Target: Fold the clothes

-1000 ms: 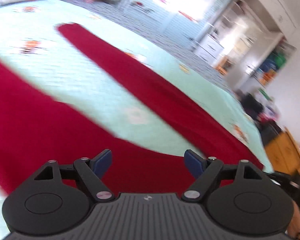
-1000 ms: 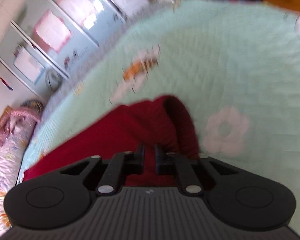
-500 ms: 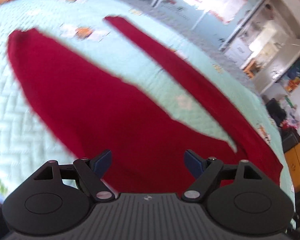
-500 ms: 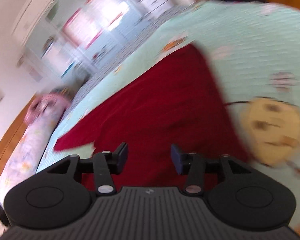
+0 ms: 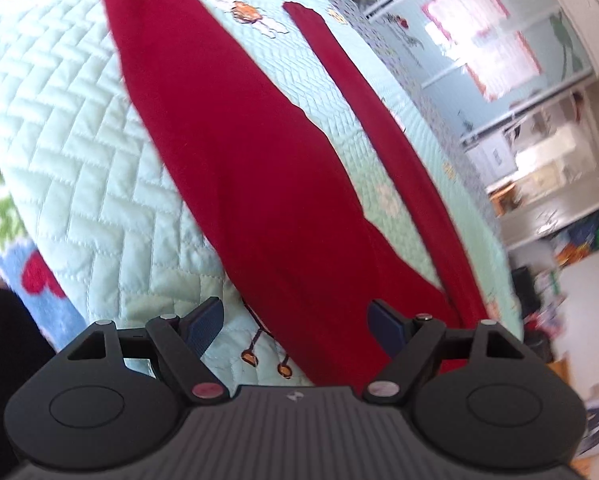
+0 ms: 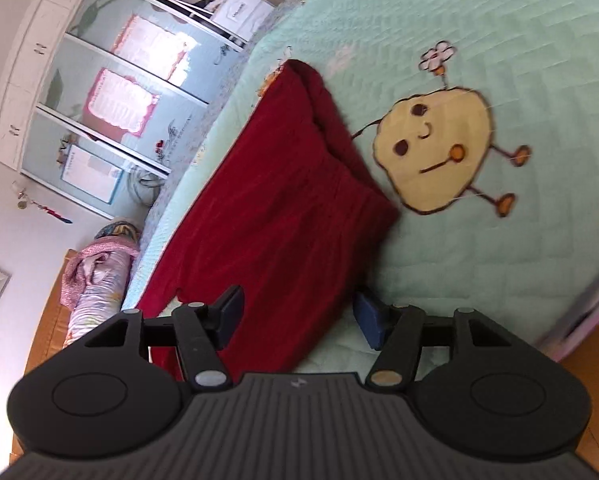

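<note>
Red garment [image 5: 259,184] under left tool [image 5: 295,326]

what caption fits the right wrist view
Right gripper, jaws opening and empty, above red trousers spread on a quilted bedspread.

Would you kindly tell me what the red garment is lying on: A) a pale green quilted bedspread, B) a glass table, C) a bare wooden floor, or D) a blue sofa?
A: in both wrist views the red garment lies spread on the pale green quilted bedspread with cartoon embroidery.
</note>
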### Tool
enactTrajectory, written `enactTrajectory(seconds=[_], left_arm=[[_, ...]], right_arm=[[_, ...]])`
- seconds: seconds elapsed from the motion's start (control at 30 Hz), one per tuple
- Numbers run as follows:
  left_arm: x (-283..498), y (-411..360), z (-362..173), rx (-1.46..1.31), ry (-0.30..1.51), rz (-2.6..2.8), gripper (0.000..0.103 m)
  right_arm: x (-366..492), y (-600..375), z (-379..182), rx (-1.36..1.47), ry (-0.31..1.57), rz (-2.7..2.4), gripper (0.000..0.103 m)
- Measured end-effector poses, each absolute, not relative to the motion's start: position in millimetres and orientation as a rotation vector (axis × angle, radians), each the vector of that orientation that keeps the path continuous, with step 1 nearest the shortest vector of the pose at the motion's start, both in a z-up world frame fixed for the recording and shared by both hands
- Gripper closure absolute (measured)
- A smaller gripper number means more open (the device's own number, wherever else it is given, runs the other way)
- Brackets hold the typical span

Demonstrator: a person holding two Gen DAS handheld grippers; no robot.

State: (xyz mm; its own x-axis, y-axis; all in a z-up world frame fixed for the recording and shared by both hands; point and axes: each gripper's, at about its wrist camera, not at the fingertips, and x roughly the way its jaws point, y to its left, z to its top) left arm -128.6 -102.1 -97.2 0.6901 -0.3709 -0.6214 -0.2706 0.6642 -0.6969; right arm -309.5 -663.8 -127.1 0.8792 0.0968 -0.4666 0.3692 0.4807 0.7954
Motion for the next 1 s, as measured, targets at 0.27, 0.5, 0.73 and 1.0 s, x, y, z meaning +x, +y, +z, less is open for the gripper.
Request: enactTrajectory(seconds=[0.27,0.5,0.73,1.0], left_arm=[[-120,-102,-92,-0.883,0.848,-0.074,0.021],[-130,-117,-53,-0.621,0.755,0.027,0.025],[-99,-123,-49,-0.542,0.749,-0.091,0.024],[-23,-107,-73,-0.501,0.821,-0.085,0.023]], right_arm=[[-313,-659,-112,1.015,0.516,-0.232,0.059],[-306,-600,-49,0.537,0.517,-0.259,0.055],[-198,-505,-48,0.420,0.693,0.395,0.049],[-55,-419,-98,0.266,0.947,0.700,0.103]])
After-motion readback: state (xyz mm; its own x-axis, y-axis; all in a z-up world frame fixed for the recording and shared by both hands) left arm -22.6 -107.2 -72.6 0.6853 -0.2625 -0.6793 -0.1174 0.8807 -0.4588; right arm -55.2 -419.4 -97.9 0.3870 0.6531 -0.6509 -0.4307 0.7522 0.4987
